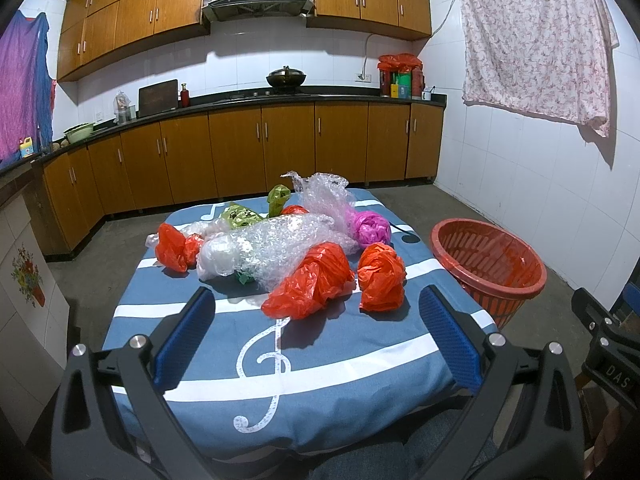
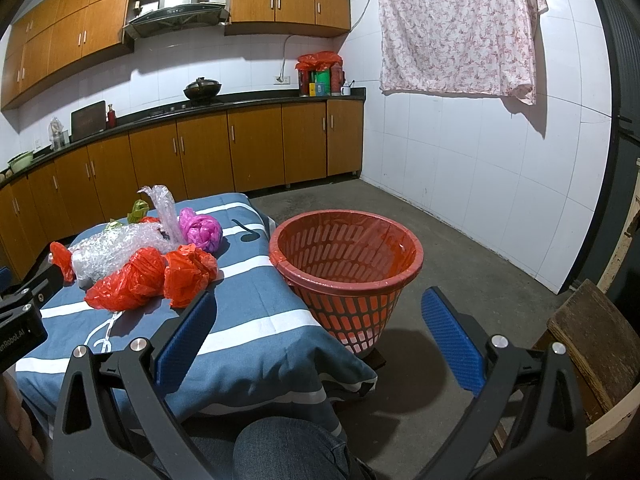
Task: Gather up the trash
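Left gripper (image 1: 318, 332): blue-padded jaws spread wide, empty, hovering above the near end of the blue-and-white striped cloth (image 1: 320, 360) printed with a treble clef.
Right gripper (image 2: 318, 334): also wide and empty; its left pad sits over the cloth's corner, its right pad over bare floor.
Nearest trash: straight ahead of the left gripper, between its pads, an elongated crumpled red plastic bag (image 1: 310, 280); just right of it, a balled orange-red plastic bag (image 1: 380, 276).
Behind: a long roll of clear bubble wrap (image 1: 272, 248), then a magenta plastic ball (image 1: 370, 228) and green wrappers, partly hidden.
Basket: the red slotted plastic basket (image 2: 346, 276), lined with film, stands dead ahead of the right gripper; it looks empty, though its bottom is hard to see.
Advice: close on a bag's bulk, not a loose edge.
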Tool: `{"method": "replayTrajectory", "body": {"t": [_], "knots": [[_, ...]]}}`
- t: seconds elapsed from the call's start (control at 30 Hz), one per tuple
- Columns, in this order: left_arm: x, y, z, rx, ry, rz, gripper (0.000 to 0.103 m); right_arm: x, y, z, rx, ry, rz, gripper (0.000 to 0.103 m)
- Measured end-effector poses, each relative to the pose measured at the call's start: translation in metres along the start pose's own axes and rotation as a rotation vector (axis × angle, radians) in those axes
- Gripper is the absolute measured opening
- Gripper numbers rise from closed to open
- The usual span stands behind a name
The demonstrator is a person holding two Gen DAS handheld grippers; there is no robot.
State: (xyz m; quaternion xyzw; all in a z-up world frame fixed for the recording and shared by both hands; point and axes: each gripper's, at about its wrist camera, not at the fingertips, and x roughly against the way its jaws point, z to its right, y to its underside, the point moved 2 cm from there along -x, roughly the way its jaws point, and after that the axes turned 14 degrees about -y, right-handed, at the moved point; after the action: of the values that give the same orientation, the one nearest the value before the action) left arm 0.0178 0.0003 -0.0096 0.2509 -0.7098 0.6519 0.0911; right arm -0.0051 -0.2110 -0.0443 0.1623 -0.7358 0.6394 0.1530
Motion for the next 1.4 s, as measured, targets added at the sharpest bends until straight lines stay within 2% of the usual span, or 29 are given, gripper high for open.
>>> {"method": "replayTrajectory", "body": {"t": [0.67, 0.87, 1.0, 1.1, 1.33, 1.4], "knots": [[0.003, -0.004, -0.001, 0.0, -0.002, -0.002, 0.099, -0.003, 0.001, -0.001, 0.001, 0.001, 0.0, 0.101], [0.003, -0.003, -0.004, 0.008, -0.02, -0.013, 0.099, -0.006, -0.002, -0.003, 0.002, -0.009, -0.006, 0.101], [-0.009, 0.003, -0.021, 0.028, -0.063, -0.043, 0.099, -0.014, -0.004, -0.006, 0.004, -0.013, -0.017, 0.101], [-0.023, 0.006, -0.038, 0.044, -0.087, -0.069, 0.099, -0.029, -0.006, -0.011, -0.003, -0.037, -0.042, 0.101], [-0.045, 0.013, -0.069, 0.081, -0.121, -0.105, 0.099, -0.074, -0.014, -0.039, -0.003, -0.153, -0.074, 0.101], [-0.05, 0.014, -0.076, 0.085, -0.134, -0.102, 0.099, -0.091, -0.016, -0.052, 0.015, -0.179, -0.087, 0.098]]}}
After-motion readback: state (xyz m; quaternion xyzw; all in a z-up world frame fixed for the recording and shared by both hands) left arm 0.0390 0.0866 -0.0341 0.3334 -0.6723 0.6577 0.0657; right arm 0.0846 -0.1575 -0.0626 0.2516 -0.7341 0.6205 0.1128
